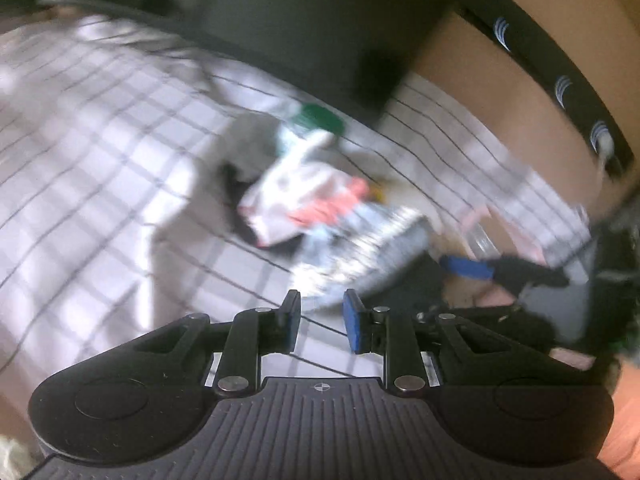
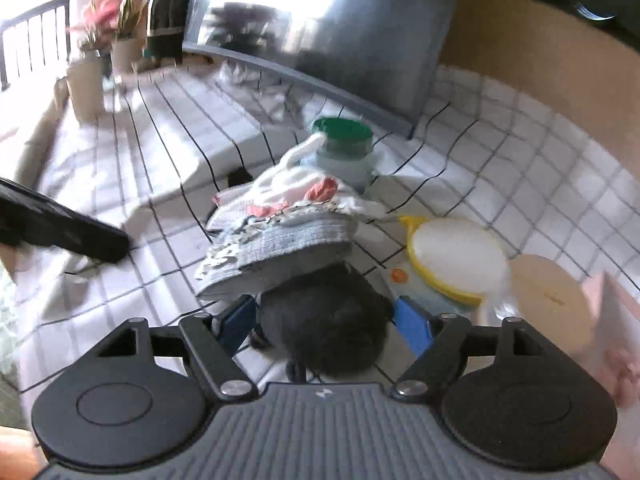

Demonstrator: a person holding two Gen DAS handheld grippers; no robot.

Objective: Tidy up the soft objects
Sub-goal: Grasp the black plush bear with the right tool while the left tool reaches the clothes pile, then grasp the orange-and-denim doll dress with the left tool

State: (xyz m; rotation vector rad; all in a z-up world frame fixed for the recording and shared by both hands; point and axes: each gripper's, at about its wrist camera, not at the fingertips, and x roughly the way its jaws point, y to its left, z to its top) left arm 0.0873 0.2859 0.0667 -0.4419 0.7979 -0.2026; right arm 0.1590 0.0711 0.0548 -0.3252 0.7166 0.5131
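Note:
A pile of soft cloths lies on the checked tablecloth: a white and pink cloth [image 2: 296, 188] on top, a grey patterned cloth [image 2: 280, 248] under it, and a dark fuzzy item [image 2: 328, 328] nearest. My right gripper [image 2: 326, 320] is open, with its blue pads on either side of the dark item. In the left wrist view the pile [image 1: 316, 208] lies ahead, blurred. My left gripper [image 1: 320, 320] is open and empty above the tablecloth, short of the pile. The right gripper's blue pad [image 1: 464, 266] shows at the right.
A green-lidded jar [image 2: 344, 148] stands behind the pile. A yellow-rimmed round lid [image 2: 456, 260] and a tan disc [image 2: 548, 300] lie to the right. Potted plants [image 2: 92, 64] stand far left. A dark upright panel [image 1: 312, 24] rises behind the table.

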